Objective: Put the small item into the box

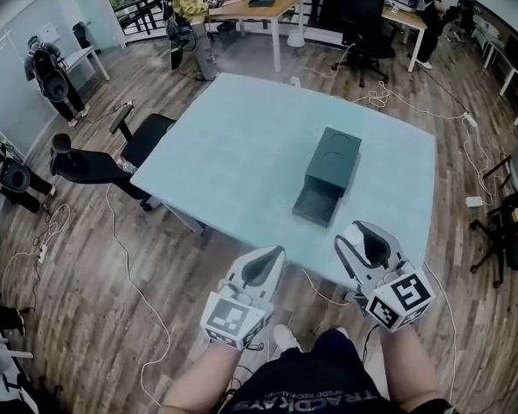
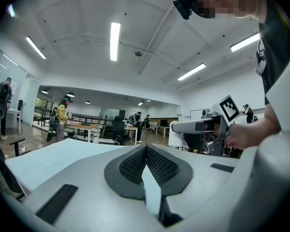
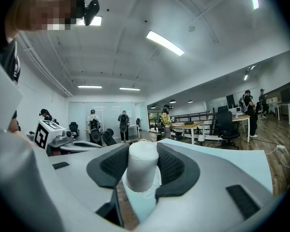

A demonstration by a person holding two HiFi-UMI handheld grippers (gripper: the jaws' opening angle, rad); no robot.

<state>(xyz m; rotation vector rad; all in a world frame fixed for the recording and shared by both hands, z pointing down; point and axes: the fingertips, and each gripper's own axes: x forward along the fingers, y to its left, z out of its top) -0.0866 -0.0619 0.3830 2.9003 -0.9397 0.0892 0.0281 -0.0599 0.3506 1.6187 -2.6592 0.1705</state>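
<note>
Right gripper [image 3: 143,151] clamps a small white roll [image 3: 142,170]. Left gripper [image 2: 146,152] is closed and empty. Dark green box [image 1: 331,164] on table [image 1: 233,145] lies well ahead. Pickup looks done; placing remains.

In the head view, the right gripper [image 1: 367,235] hides the white roll [image 3: 142,170] between its jaws.

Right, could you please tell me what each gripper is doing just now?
Left gripper: jaws shut, empty.
Right gripper: jaws closed on a white roll.
</note>
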